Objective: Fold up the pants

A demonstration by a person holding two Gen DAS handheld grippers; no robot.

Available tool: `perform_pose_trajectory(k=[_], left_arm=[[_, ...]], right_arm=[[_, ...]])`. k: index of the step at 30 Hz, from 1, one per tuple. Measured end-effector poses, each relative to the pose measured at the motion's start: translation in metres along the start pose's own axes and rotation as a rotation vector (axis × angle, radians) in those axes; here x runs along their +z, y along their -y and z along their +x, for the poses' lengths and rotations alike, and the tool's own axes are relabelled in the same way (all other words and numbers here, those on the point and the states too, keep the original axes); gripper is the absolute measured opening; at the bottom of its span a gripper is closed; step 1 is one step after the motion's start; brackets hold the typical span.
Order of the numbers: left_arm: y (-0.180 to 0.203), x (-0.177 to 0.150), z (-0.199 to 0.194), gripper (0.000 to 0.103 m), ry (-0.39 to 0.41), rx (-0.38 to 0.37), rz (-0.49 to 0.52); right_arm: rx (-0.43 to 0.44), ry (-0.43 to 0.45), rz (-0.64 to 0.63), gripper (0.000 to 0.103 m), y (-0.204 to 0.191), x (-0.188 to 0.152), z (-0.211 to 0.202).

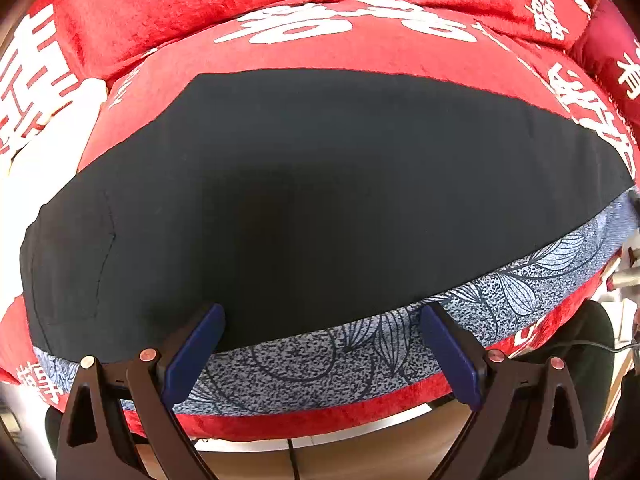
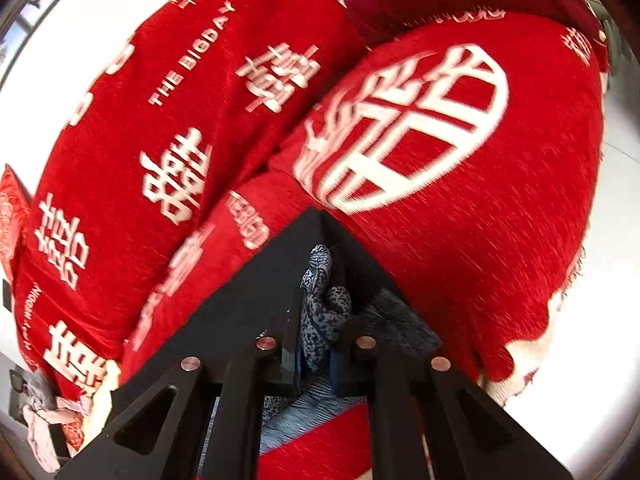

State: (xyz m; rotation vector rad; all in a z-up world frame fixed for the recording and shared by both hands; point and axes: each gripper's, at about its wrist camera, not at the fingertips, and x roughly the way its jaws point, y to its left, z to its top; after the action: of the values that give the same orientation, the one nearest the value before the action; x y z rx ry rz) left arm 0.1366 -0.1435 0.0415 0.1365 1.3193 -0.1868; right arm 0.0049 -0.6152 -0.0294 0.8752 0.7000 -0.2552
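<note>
Pants spread flat mid-frame — folding barely begun; left gripper jaws released, right gripper jaws clenched on patterned cloth — lower centre.

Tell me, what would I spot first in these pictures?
Bright red cloth with big white characters covers the cushions everywhere. In the left wrist view, dark pants lie flat across the middle, a blue-grey leafy patterned band along their near edge, with the open left hand-held gripper above it. In the right wrist view, the right hand-held gripper pinches patterned fabric.
</note>
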Motion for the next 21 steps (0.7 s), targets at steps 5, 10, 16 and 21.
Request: perform_pose_trajectory(k=[5,10,16,21], left_arm=[[0.003,0.002,-0.005,0.1,0.011,0.005,0.004],[-0.015,0.019,-0.016,0.1,0.078,0.036,-0.08],[-0.039,0.043,-0.008,0.1,0.075,0.062,-0.204],[-0.064,0.064,0.016,0.1,0.041,0.107,-0.252]], right_arm=[[-0.097,-0.039,0.017,0.033,-0.002,0.0,0.005],[-0.254,0.155,-0.159,0.083,-0.058,0.0,-0.038],[-0.152,0.012,-0.62,0.086,-0.196,-0.068,-0.003],[-0.08,-0.175,-0.846,0.086,-0.277,-0.142,0.054]])
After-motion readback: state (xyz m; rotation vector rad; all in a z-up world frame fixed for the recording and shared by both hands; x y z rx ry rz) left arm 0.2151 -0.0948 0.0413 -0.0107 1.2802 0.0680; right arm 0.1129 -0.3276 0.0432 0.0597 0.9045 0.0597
